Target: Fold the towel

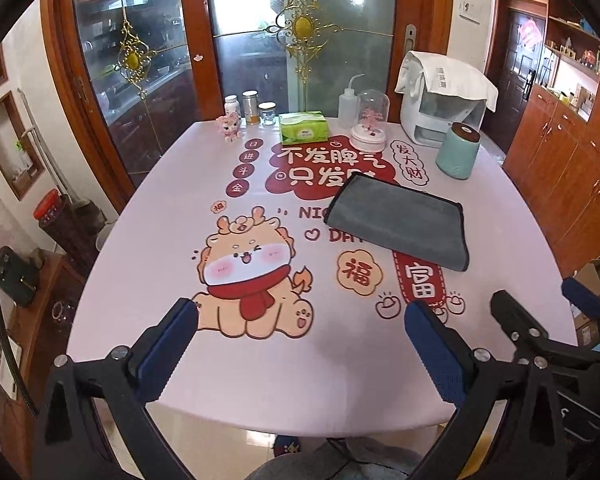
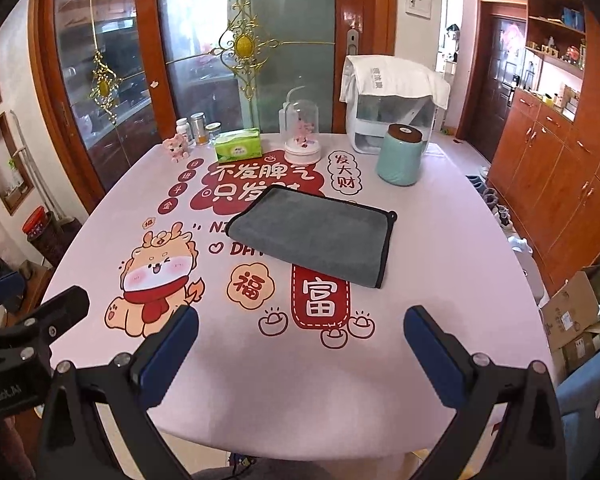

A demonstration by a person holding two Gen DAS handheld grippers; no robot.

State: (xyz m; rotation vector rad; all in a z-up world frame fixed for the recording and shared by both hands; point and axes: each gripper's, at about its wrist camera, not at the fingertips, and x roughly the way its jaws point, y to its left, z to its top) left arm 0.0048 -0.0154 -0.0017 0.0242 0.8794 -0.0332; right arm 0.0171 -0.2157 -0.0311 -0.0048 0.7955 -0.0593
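Note:
A grey towel (image 1: 400, 222) with black edging lies folded flat on the pink table (image 1: 260, 360), right of centre. It also shows in the right wrist view (image 2: 316, 234). My left gripper (image 1: 300, 320) is open and empty above the table's near edge, well short of the towel. My right gripper (image 2: 300, 328) is open and empty too, above the near edge, also short of the towel. The right gripper shows in the left wrist view (image 1: 540, 308) at the right. The left gripper's fingers (image 2: 64, 304) show at the left of the right wrist view.
At the back of the table stand a teal canister (image 1: 458, 152), a white appliance draped with a cloth (image 1: 440, 100), a glass dome (image 1: 370, 124), a squeeze bottle (image 1: 348, 104), a green tissue box (image 1: 302, 126), jars (image 1: 252, 108) and a pink figurine (image 1: 230, 128). Cardboard boxes (image 2: 576, 312) sit right.

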